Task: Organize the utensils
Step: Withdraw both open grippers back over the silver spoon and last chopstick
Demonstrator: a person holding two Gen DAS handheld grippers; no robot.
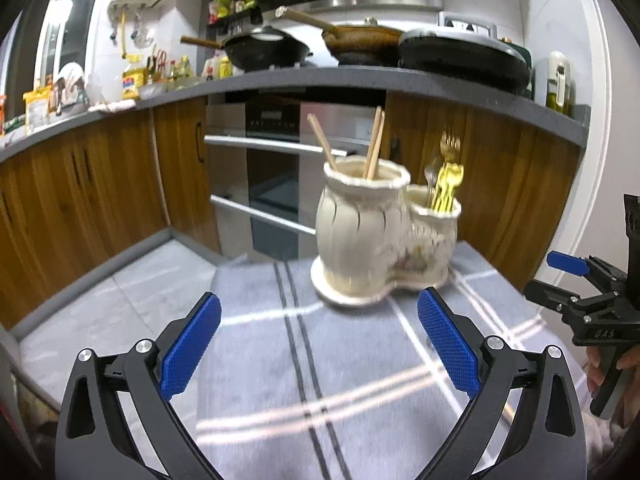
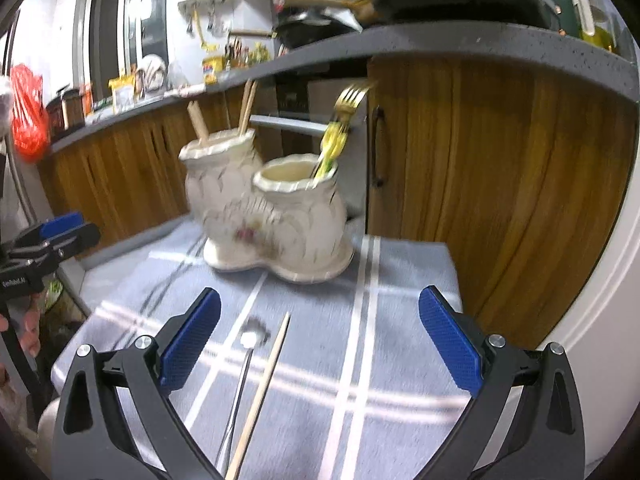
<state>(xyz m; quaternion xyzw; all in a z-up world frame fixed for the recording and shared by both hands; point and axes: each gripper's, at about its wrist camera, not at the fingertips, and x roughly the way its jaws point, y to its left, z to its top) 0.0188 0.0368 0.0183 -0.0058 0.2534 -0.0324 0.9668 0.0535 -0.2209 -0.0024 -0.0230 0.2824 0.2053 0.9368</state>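
A cream ceramic double-pot holder stands on a grey striped cloth. Its tall pot holds wooden chopsticks; its short pot holds gold forks. In the right wrist view the holder stands ahead, and a silver spoon and one wooden chopstick lie on the cloth between my fingers. My left gripper is open and empty, short of the holder. My right gripper is open and empty above the spoon and chopstick; it also shows at the left wrist view's right edge.
Wooden cabinets and an oven stand behind the small table. The grey counter above carries woks and bottles. The cloth's left edge drops to the tiled floor. The left gripper shows at the right wrist view's left edge.
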